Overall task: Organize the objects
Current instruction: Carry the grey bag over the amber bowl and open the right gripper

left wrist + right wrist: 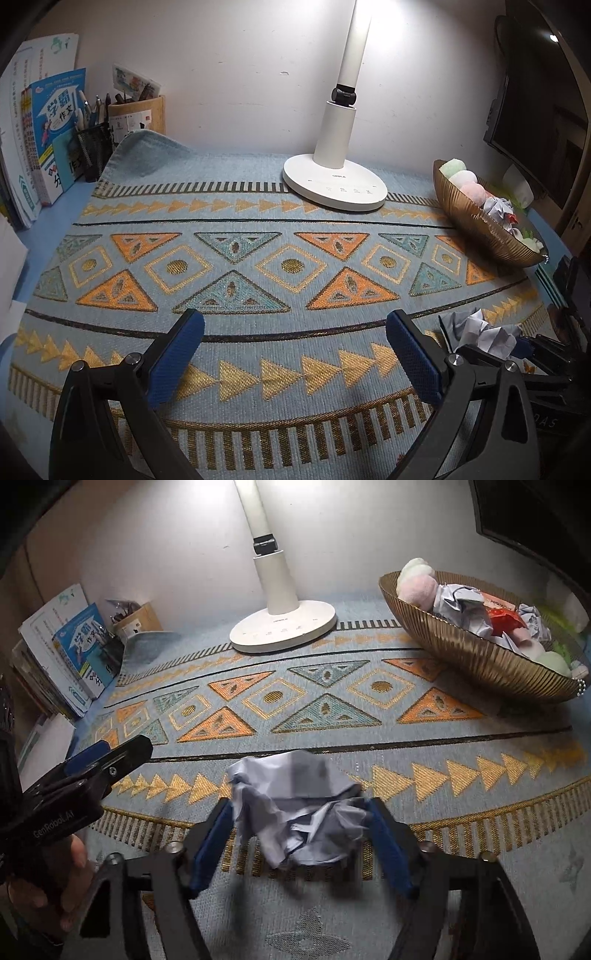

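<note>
A crumpled ball of white-grey paper [295,808] sits between the blue pads of my right gripper [297,812], which is shut on it just above the patterned cloth. The same paper shows at the right of the left wrist view [480,332]. My left gripper [293,332] is open and empty over the cloth; it also shows at the left of the right wrist view [107,753]. A gold ribbed bowl [476,657] at the back right holds plush balls, crumpled paper and a red wrapper; it also shows in the left wrist view [476,225].
A white desk lamp [334,181] stands at the back centre on the blue patterned cloth [258,258]. Books [48,136] and pen holders [96,147] stand at the back left. A dark monitor [535,110] is at the far right.
</note>
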`<state>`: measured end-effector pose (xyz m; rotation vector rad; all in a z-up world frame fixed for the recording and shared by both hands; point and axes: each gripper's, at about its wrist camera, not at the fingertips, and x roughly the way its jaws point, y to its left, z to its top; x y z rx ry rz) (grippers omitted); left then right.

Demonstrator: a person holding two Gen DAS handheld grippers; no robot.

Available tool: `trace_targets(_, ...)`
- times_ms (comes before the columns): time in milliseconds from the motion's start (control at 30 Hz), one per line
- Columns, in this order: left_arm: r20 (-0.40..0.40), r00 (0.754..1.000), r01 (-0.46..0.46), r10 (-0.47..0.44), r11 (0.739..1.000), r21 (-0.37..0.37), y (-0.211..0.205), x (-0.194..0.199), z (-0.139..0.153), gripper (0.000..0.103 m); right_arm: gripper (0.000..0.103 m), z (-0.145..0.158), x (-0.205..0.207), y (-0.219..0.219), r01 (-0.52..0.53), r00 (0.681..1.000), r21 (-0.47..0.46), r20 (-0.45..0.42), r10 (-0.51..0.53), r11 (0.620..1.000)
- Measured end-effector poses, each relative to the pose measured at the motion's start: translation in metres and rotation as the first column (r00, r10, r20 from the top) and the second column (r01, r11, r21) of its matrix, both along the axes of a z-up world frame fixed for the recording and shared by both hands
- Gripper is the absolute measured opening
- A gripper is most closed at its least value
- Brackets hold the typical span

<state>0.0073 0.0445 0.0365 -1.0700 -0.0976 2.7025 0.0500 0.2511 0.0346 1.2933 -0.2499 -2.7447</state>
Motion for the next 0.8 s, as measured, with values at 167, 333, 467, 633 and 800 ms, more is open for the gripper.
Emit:
trace_targets(167, -0.018, 1.000, 0.009, -0.009, 1.000, -0.013, 0.003, 0.003, 0.002, 0.099, 0.058, 0.005, 0.005, -0.004, 0.020, 0.999, 0.046, -0.046, -0.018, 0.999)
trace_targets(333, -0.053, 0.998, 0.037, -0.039, 0.999, -0.038, 0.013, 0.009, 0.014, 0.099, 0.057, 0.018, 0.008, 0.007, 0.067, 0.995, 0.023, -0.075, -0.065, 0.997)
trace_targets(467, -0.160, 0.982, 0.102, -0.105, 0.994, -0.029, 0.029, 0.021, 0.063, 0.099, 0.057, 0.070, 0.016, 0.030, 0.132, 0.974, 0.064, -0.196, -0.117, 0.989)
trace_targets(633, -0.316, 0.936, 0.152, -0.157, 0.988, -0.040, 0.061, 0.026, 0.120, 0.099, 0.058, 0.136, 0.007, 0.089, 0.318, 0.903, 0.079, -0.327, -0.277, 0.945)
trace_targets(800, -0.354, 0.917, 0.165, -0.183, 0.983, -0.081, 0.087, 0.016, 0.126, 0.099, 0.060, 0.146, -0.030, 0.157, 0.469, 0.839, 0.049, -0.335, -0.428, 0.882)
